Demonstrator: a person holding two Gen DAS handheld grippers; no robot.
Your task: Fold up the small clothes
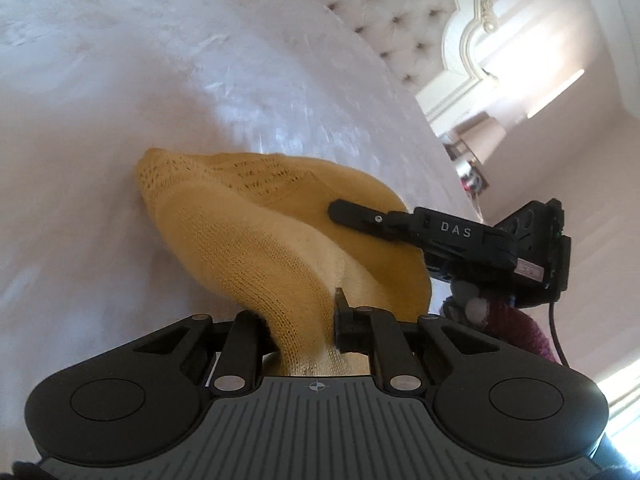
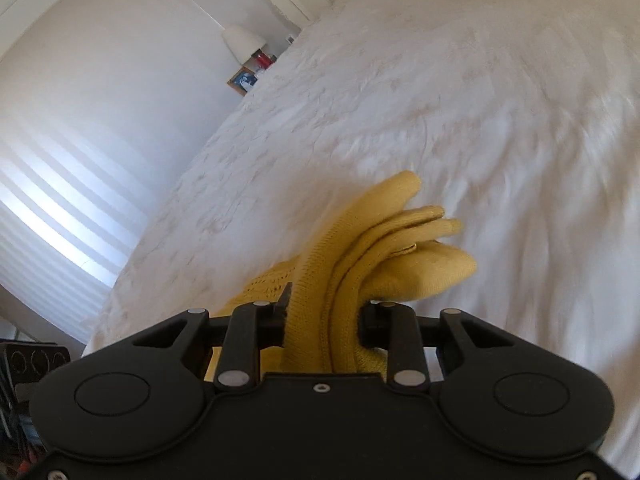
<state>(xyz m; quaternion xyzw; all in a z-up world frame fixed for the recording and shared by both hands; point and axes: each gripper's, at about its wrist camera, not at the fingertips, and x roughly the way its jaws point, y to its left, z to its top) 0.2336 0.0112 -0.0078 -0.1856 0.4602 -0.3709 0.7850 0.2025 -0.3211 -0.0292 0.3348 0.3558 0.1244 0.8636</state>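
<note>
**Over the white bedspread, mid-fold**

Above the white bedspread [image 1: 120, 100], a yellow knit garment [image 1: 248, 232] held up between both tools, one end in each. Left gripper [image 1: 298, 328] closed down on a bunched end of the knit, fabric filling the narrow gap between its fingers. Right gripper [image 2: 324, 316] likewise pinched tight on several stacked layers, edges fanning out beyond the jaws. Seen from the left wrist view, the right gripper's finger lying across the far side of the cloth. Far end of the garment at or just above the bedspread; contact not clear. Tufted headboard [image 1: 384, 12] behind, lamp [image 2: 244, 42] off to the side.

Judged as the carrying part of a fold: layers already doubled, not yet laid flat. Next move likely calling for lowering both ends together onto the bedspread, keeping the layers aligned, then letting go without dragging the top layer askew. Knit soft and stretchy, so prone to slump or spring open on release.
</note>
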